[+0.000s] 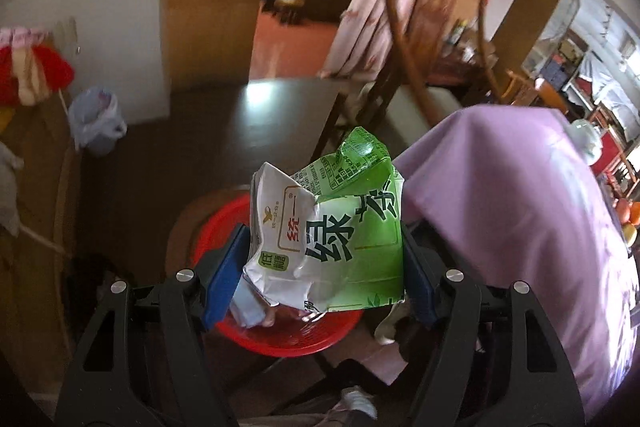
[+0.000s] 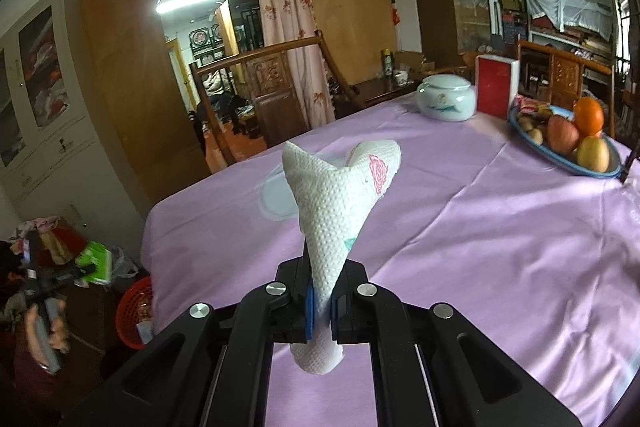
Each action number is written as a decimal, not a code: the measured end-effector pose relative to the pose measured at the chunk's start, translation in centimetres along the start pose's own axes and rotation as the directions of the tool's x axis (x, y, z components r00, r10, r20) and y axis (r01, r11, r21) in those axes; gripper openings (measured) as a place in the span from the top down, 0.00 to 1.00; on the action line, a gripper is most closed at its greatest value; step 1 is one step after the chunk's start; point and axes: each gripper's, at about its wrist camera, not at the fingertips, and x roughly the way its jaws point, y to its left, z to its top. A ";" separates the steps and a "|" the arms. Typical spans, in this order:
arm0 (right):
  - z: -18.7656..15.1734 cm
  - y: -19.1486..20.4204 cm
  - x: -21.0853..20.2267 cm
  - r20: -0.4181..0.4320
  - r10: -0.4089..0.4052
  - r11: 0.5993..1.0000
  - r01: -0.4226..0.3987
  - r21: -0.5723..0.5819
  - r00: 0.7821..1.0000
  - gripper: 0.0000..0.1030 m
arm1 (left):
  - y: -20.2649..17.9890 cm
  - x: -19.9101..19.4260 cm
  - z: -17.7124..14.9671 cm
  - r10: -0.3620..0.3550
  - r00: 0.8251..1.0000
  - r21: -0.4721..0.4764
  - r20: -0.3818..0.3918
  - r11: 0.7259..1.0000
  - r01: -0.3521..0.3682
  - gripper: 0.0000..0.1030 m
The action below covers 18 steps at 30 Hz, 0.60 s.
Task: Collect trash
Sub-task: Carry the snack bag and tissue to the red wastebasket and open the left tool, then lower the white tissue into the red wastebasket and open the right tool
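Note:
My left gripper (image 1: 324,267) is shut on a crumpled green and white drink carton (image 1: 332,239) and holds it in the air above a red plastic basket (image 1: 280,339) on the floor, which has some trash in it. My right gripper (image 2: 321,311) is shut on a white paper towel (image 2: 340,203) with a pink print, held upright above the purple tablecloth (image 2: 460,227). In the right wrist view the carton (image 2: 94,261) and the red basket (image 2: 134,311) show at the far left, beside the table.
On the table stand a white ceramic jar (image 2: 446,99), a red box (image 2: 496,87) and a fruit plate (image 2: 568,139). Wooden chairs (image 1: 420,39) stand at the table's far side. A bagged bin (image 1: 98,119) stands by the wall. The tablecloth's corner (image 1: 520,207) hangs right of the basket.

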 end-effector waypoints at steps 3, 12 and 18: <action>-0.5 1.7 1.4 -0.028 0.017 1.000 -0.017 -0.011 0.999 0.94 | 1.0 1.9 -0.5 0.003 0.999 -0.006 -0.044 1.000 -0.003 0.32; -0.7 8.6 5.4 -0.096 0.111 0.990 -0.118 -0.079 0.989 0.94 | 3.7 4.5 -1.5 0.086 0.993 -0.017 -0.085 0.996 -0.088 0.13; -0.6 14.4 7.3 -0.139 0.205 0.965 -0.224 -0.137 0.969 0.94 | 6.0 3.7 -0.4 0.055 0.998 -0.120 -0.040 0.991 -0.059 0.11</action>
